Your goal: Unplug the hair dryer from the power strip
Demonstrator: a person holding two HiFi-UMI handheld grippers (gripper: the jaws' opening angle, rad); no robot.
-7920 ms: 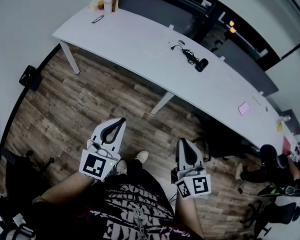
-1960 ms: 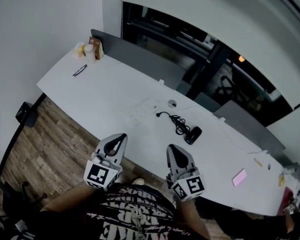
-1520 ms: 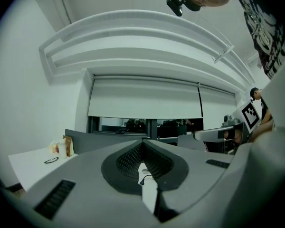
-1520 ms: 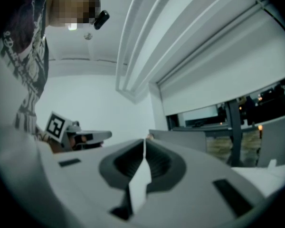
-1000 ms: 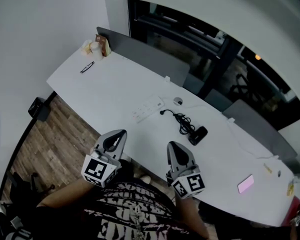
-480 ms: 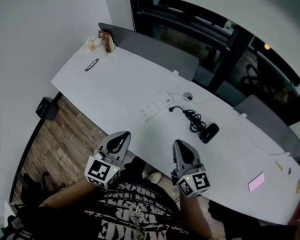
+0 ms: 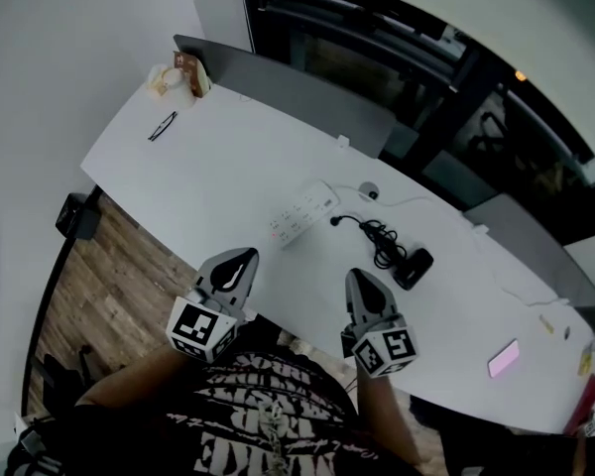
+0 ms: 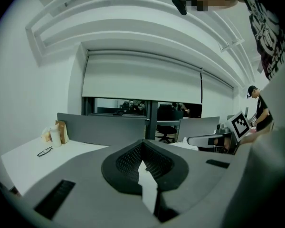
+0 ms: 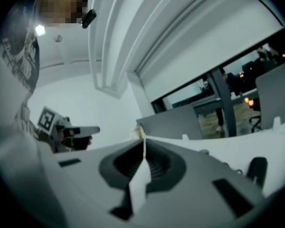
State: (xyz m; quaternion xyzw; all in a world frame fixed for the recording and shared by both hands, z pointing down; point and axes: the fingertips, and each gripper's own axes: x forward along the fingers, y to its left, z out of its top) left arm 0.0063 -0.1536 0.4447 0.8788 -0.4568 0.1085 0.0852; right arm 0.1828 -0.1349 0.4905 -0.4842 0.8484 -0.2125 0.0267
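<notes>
Begin nearest, at the six o'clock edge of the head view: left gripper (image 7: 243,256) and right gripper (image 7: 360,277) held side by side over the near rim of the white surface (image 7: 208,181), jaws of both pressed together on nothing. Open the right jaws before reaching, not on arrival. Just beyond, toward one o'clock from the left gripper, find the white power strip (image 7: 302,213) lying slantwise, with the black plug (image 7: 337,220) just beside its three o'clock end; impossible to tell at this size whether fully seated. Pin the strip flat with the left jaws, kept closed and pressed down on a bare stretch clear of the sockets; otherwise expect so light a strip to lift with the pull. Close the right jaws on the plug body itself, never on the cord (image 7: 381,238) bundled at its four o'clock. Pull straight away from the socket, no twisting. Farther out at four o'clock, leave the hair dryer (image 7: 414,267) lying at the cord's other end, and avoid dragging it along. Ignore the grey divider (image 7: 288,92) along the far rim.
</notes>
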